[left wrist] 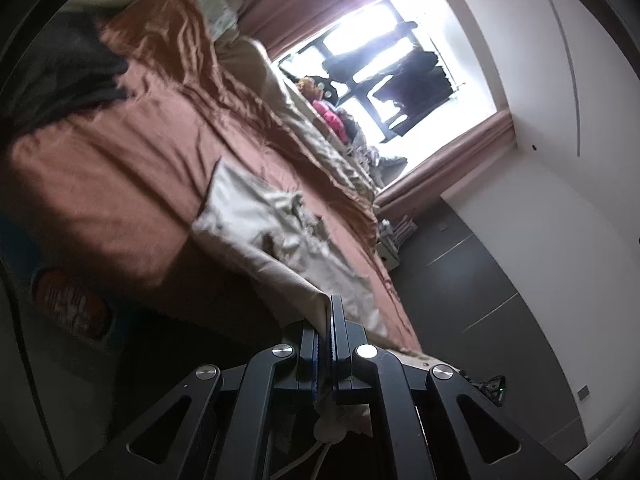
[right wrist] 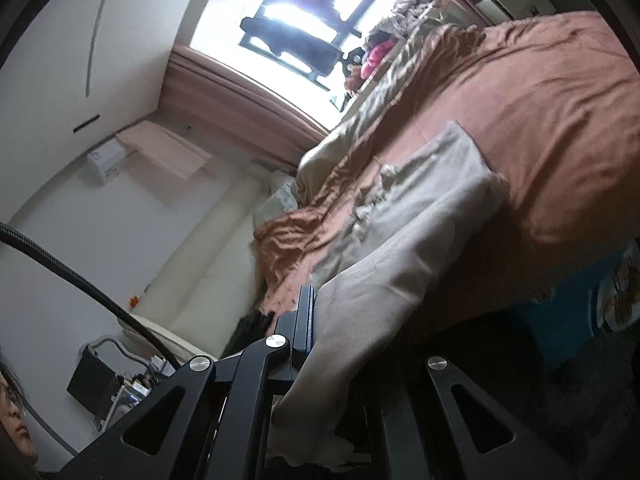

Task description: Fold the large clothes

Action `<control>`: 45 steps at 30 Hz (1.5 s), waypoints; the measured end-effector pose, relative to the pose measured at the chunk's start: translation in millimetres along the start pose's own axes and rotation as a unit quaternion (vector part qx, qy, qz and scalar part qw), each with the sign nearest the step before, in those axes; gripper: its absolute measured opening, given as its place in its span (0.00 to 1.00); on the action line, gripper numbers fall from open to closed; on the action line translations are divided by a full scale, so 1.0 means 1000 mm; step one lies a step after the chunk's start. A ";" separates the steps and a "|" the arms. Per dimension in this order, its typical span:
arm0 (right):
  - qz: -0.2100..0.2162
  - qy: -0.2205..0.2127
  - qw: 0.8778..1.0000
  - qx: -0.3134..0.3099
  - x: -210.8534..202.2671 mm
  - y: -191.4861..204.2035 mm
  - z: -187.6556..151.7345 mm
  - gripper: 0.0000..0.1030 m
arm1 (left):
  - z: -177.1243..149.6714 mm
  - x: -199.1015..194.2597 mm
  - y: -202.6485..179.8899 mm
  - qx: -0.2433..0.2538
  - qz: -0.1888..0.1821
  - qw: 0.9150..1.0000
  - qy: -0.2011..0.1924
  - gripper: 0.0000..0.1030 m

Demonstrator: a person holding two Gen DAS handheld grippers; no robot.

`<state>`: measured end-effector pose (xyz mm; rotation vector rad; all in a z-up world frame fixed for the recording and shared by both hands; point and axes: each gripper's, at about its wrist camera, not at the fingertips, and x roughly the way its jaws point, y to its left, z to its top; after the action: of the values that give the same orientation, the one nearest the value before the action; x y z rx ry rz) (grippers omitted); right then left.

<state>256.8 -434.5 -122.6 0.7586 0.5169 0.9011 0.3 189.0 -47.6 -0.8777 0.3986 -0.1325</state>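
I have the left gripper (left wrist: 326,320) clamped on an edge of the beige garment (left wrist: 256,220), its jaws pressed together with a thin fold of cloth pinched between the blue pads. Ahead of my fingers the garment runs out across the rust-brown bedspread (left wrist: 120,168), crumpled in the middle. Only this left wrist view shows a dark grey garment (left wrist: 68,68) heaped at the far end of the bed, and grey cabinet doors (left wrist: 472,280) off to one side of the fingers. My right gripper (right wrist: 316,320) is closed too, and the same beige garment (right wrist: 420,220) drapes over it so that only one finger (right wrist: 306,312) is visible; the other is buried under the cloth. From this side alone I see a cream headboard (right wrist: 208,248), a wall-mounted air conditioner (right wrist: 108,164) and a black cable (right wrist: 80,280). The bright window (left wrist: 400,64) with pink curtains appears in both views.
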 end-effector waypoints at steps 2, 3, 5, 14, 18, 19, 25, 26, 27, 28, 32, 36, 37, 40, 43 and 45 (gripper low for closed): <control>0.004 -0.011 1.000 -0.008 0.011 0.003 0.013 0.02 | 0.012 0.005 -0.006 0.005 -0.005 1.000 -0.007 0.03; 0.005 -0.015 1.000 -0.011 0.016 0.004 0.019 0.01 | 0.021 0.009 -0.010 0.009 -0.006 1.000 -0.011 0.03; 0.007 -0.025 0.999 -0.019 0.031 0.007 0.034 0.01 | 0.038 0.018 -0.016 0.013 -0.009 1.000 -0.015 0.03; -0.007 -0.037 0.999 -0.033 0.084 0.003 0.080 0.01 | 0.106 0.072 -0.029 0.027 -0.010 0.999 -0.026 0.03; -0.021 -0.038 0.998 -0.034 0.112 0.006 0.103 0.02 | 0.136 0.100 -0.032 0.031 -0.003 0.999 -0.027 0.03; -0.024 -0.038 0.998 -0.035 0.118 0.008 0.106 0.02 | 0.144 0.109 -0.032 0.032 0.000 0.999 -0.026 0.03; -0.052 -0.034 0.997 -0.037 0.147 0.012 0.127 0.02 | 0.178 0.157 -0.020 0.025 0.021 0.999 -0.017 0.03; -0.057 -0.033 0.997 -0.034 0.152 0.012 0.130 0.02 | 0.182 0.161 -0.017 0.023 0.022 0.999 -0.016 0.03; -0.064 -0.033 0.997 -0.030 0.161 0.009 0.134 0.02 | 0.186 0.171 -0.014 0.020 0.025 0.999 -0.014 0.03; -0.067 -0.033 0.997 -0.027 0.165 0.010 0.137 0.01 | 0.190 0.181 -0.010 0.020 0.031 0.999 -0.010 0.03; -0.079 -0.029 0.996 -0.022 0.181 0.009 0.145 0.02 | 0.200 0.215 0.006 0.008 0.046 0.999 0.009 0.03; -0.102 -0.015 0.995 -0.007 0.206 0.003 0.152 0.02 | 0.208 0.252 0.026 -0.004 0.057 0.998 0.027 0.03; -0.110 -0.012 0.994 -0.005 0.212 0.001 0.154 0.02 | 0.210 0.262 0.030 -0.006 0.063 0.997 0.032 0.03; -0.125 -0.004 0.992 0.003 0.229 -0.004 0.156 0.02 | 0.214 0.288 0.044 -0.009 0.081 0.996 0.046 0.04; -0.143 0.007 0.990 0.015 0.244 -0.010 0.154 0.02 | 0.216 0.311 0.061 -0.014 0.103 0.993 0.062 0.04; -0.157 0.015 0.987 0.026 0.253 -0.014 0.154 0.02 | 0.215 0.326 0.070 -0.014 0.117 0.990 0.078 0.12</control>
<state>503.4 -283.1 -58.0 0.6869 0.6686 0.6086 380.5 299.3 -71.9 -0.8436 0.6474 0.0209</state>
